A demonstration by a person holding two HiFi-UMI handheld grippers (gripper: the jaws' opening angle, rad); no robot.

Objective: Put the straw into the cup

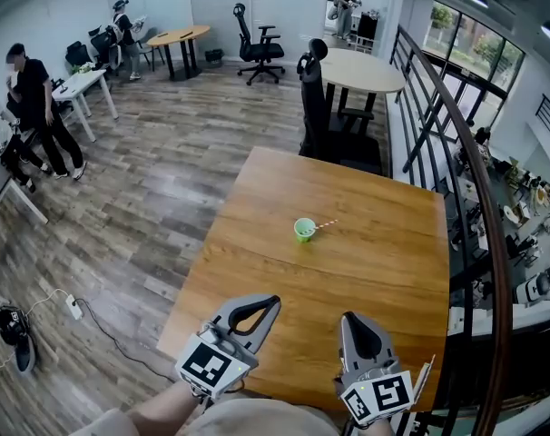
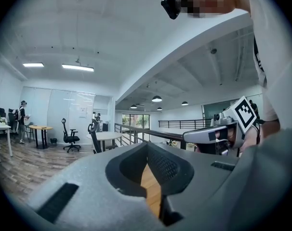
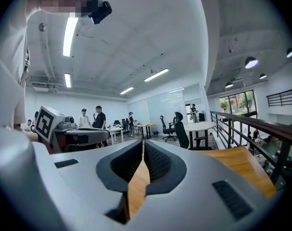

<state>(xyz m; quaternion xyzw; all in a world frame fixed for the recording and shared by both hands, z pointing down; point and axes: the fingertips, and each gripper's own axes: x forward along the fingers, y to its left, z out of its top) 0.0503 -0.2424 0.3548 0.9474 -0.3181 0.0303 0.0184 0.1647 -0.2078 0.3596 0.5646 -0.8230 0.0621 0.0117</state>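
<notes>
A small green cup [image 1: 304, 230] stands near the middle of the wooden table [image 1: 384, 271]. A striped straw [image 1: 327, 223] pokes out from its rim toward the right; I cannot tell whether its end rests inside the cup. Both grippers hover at the table's near edge, well short of the cup. My left gripper [image 1: 273, 300] [image 2: 147, 144] has its jaws together with nothing between them. My right gripper [image 1: 348, 316] [image 3: 143, 141] is likewise shut and empty. Each gripper view shows the other gripper off to its side, and neither shows the cup.
A black office chair [image 1: 316, 107] stands at the table's far edge, with a round table [image 1: 361, 69] behind it. A railing [image 1: 466, 171] runs along the right side. People [image 1: 34, 107] stand at far left. A power strip [image 1: 73, 307] lies on the floor.
</notes>
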